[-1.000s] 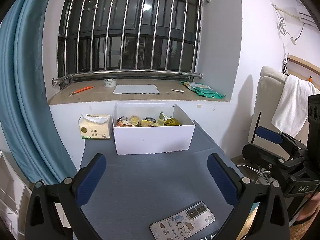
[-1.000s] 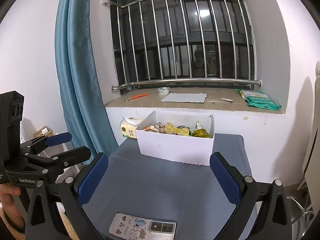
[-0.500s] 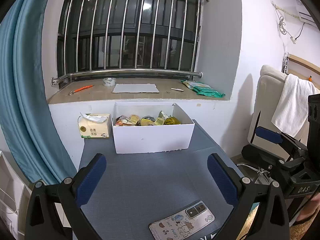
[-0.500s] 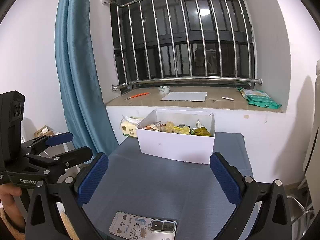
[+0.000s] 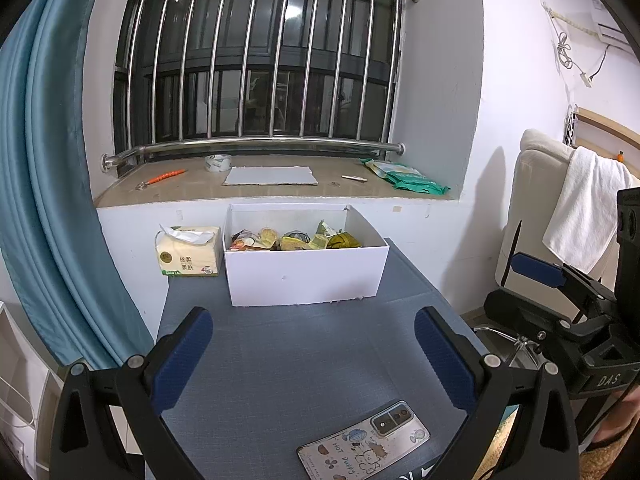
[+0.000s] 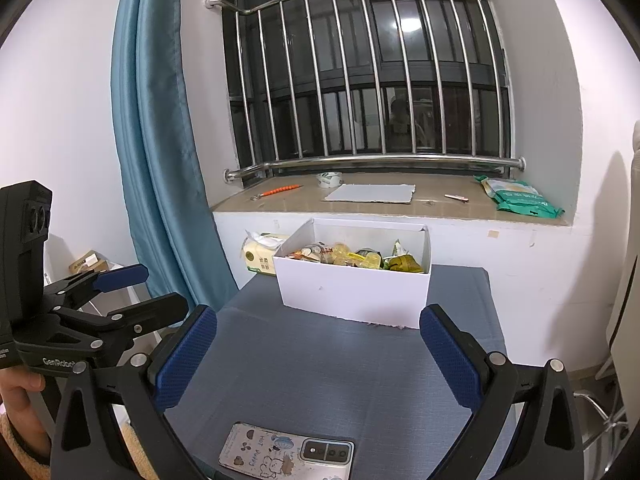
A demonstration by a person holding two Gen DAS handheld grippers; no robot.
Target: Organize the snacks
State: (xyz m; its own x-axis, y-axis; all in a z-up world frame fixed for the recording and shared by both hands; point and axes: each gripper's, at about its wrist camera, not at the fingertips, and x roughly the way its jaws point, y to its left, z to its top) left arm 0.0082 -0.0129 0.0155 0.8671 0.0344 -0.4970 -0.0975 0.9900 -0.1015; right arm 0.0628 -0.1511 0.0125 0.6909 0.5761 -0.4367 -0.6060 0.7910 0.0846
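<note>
L gripper (image 5: 312,340): jaws wide apart, nothing between pads, held above the near part of the table (image 5: 304,360). Also seen side-on at the left edge of the R view, gripped by a hand (image 6: 18,404).

R gripper (image 6: 318,346): jaws wide apart, empty, above the table's near edge. Seen side-on at the right edge of the L view.

Box (image 5: 304,276): white, open top, on the far part of the table, against the wall under the sill (image 5: 280,192). Both grippers well apart from it.

Snacks (image 5: 296,239): mixed wrappers (yellow, green, orange) piled inside the box, along its back half. Single items too small to tell.

Tissue pack (image 5: 188,254): just beside the box, on its left side, touching or nearly so.

Phone (image 5: 364,442): back side up, cartoon case, flat on the table's near edge, below and between both sets of jaws.

On the sill: tape roll (image 5: 218,163), grey sheet (image 5: 272,176), orange tool (image 5: 164,178), green pack (image 5: 404,176) at right end.

Other: blue curtain (image 5: 44,200) at left; towel (image 5: 584,208) draped over a chair at right.
</note>
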